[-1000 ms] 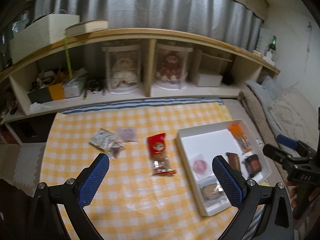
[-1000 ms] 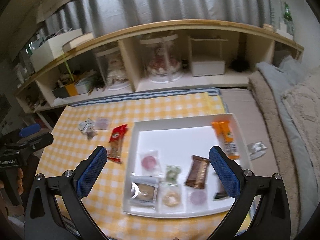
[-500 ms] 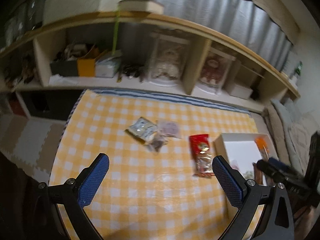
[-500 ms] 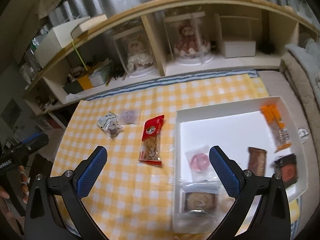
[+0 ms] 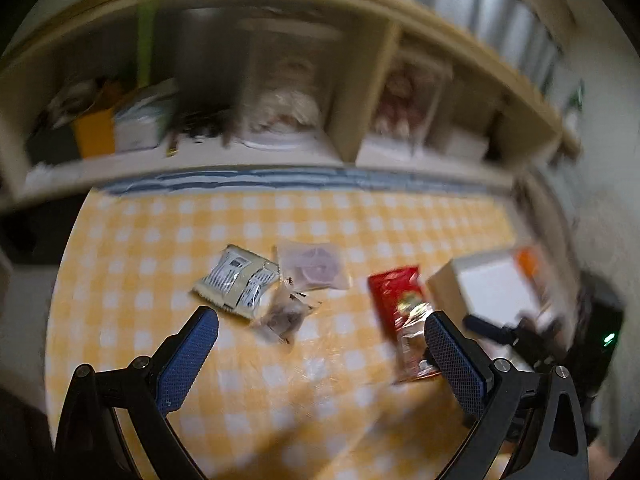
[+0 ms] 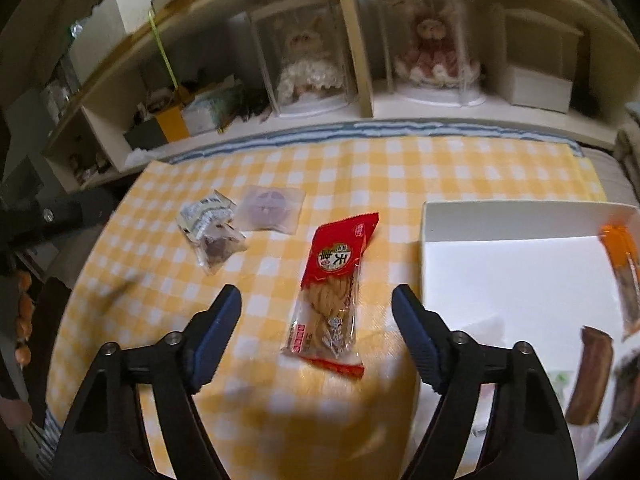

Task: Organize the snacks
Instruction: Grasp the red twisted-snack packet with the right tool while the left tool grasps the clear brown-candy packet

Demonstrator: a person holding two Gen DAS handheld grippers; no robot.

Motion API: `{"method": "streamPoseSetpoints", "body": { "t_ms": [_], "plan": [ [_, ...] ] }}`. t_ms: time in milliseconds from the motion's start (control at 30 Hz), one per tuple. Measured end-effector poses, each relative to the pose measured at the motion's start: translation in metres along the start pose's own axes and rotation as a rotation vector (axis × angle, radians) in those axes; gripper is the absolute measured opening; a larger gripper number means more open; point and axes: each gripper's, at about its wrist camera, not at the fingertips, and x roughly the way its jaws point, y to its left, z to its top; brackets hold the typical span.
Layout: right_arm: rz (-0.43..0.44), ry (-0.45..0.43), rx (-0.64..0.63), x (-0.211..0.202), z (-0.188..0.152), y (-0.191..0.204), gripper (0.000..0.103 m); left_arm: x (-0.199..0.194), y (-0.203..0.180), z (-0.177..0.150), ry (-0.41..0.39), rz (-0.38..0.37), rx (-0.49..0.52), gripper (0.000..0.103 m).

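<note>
A red snack packet (image 6: 334, 294) lies lengthwise on the yellow checked cloth (image 6: 400, 168), left of the white tray (image 6: 516, 270). My right gripper (image 6: 317, 300) hangs over its lower half; the jaws are closing, one on each side, and the pads stay clear of the wrapper. In the left wrist view my left gripper (image 5: 320, 320) is open above the cloth, just short of a white printed packet (image 5: 236, 282), a clear dark-filled packet (image 5: 284, 312) and a pale round-cookie packet (image 5: 314, 266). The red packet (image 5: 402, 308) shows by its right finger.
The tray holds an orange packet (image 6: 622, 256), a brown bar (image 6: 592, 374) and other wrapped snacks at its right end. A low wooden shelf (image 6: 360, 80) with two cased dolls and boxes runs behind the cloth. A person's hand (image 6: 14, 410) shows at the left edge.
Both grippers have dropped closer to the cloth and shifted left. The right one went from the tray to the red packet, jaws narrowing. The left one now faces the three small packets.
</note>
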Motion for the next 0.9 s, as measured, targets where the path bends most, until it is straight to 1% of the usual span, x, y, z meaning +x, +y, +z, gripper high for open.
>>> {"method": "streamPoseSetpoints", "body": {
  "t_ms": [67,100,200,267,333,367,400,433,467,500,533,567,600,633,667,733,767,833,900],
  "plan": [
    [0.003,0.016,0.002,0.010,-0.001,-0.002,0.068,0.021,-0.003,0.004,0.049,0.018,0.095,0.103],
    [0.003,0.018,0.006,0.014,-0.003,-0.004,0.067,0.033,-0.004,0.007,0.086,0.027,0.136,0.103],
    [0.012,0.031,0.013,0.022,-0.008,-0.008,0.059,0.063,-0.002,0.012,0.155,0.063,0.211,0.103],
    [0.004,0.048,0.019,0.028,-0.010,-0.010,0.048,0.082,-0.003,0.014,0.194,0.085,0.270,0.103],
    [-0.014,0.044,0.005,0.030,-0.011,-0.009,0.043,0.095,-0.006,0.014,0.216,0.108,0.329,0.103],
    [-0.008,0.048,0.002,0.030,-0.011,-0.009,0.037,0.098,-0.010,0.014,0.223,0.106,0.346,0.102],
    [0.003,0.053,0.007,0.030,-0.011,-0.010,0.034,0.103,-0.012,0.014,0.232,0.106,0.368,0.098],
    [0.011,0.060,0.013,0.030,-0.011,-0.011,0.030,0.107,-0.015,0.015,0.239,0.112,0.386,0.089],
    [0.009,0.065,0.012,0.030,-0.012,-0.011,0.026,0.110,-0.018,0.014,0.245,0.118,0.396,0.084],
    [0.002,0.070,0.005,0.030,-0.013,-0.011,0.025,0.115,-0.020,0.014,0.257,0.127,0.409,0.074],
    [-0.003,0.073,-0.003,0.031,-0.014,-0.010,0.023,0.120,-0.021,0.014,0.269,0.137,0.419,0.067],
    [-0.002,0.076,-0.007,0.030,-0.015,-0.011,0.020,0.123,-0.022,0.012,0.274,0.143,0.422,0.064],
    [0.002,0.079,-0.005,0.029,-0.015,-0.011,0.018,0.127,-0.021,0.012,0.281,0.147,0.420,0.057],
    [0.008,0.083,0.000,0.028,-0.016,-0.012,0.014,0.132,-0.023,0.011,0.286,0.159,0.415,0.056],
    [0.016,0.087,0.003,0.026,-0.017,-0.012,0.013,0.137,-0.022,0.012,0.290,0.171,0.411,0.056],
    [0.047,0.109,0.008,0.024,-0.019,-0.012,0.012,0.145,-0.018,0.012,0.300,0.179,0.393,0.052],
    [0.057,0.118,0.002,0.023,-0.020,-0.011,0.011,0.145,-0.015,0.009,0.303,0.183,0.385,0.050],
    [0.072,0.132,-0.009,0.022,-0.024,-0.009,0.011,0.148,-0.010,0.008,0.316,0.196,0.356,0.038],
    [0.104,0.147,-0.009,0.020,-0.028,-0.008,0.010,0.146,-0.005,0.007,0.312,0.187,0.307,0.036]
  ]
}}
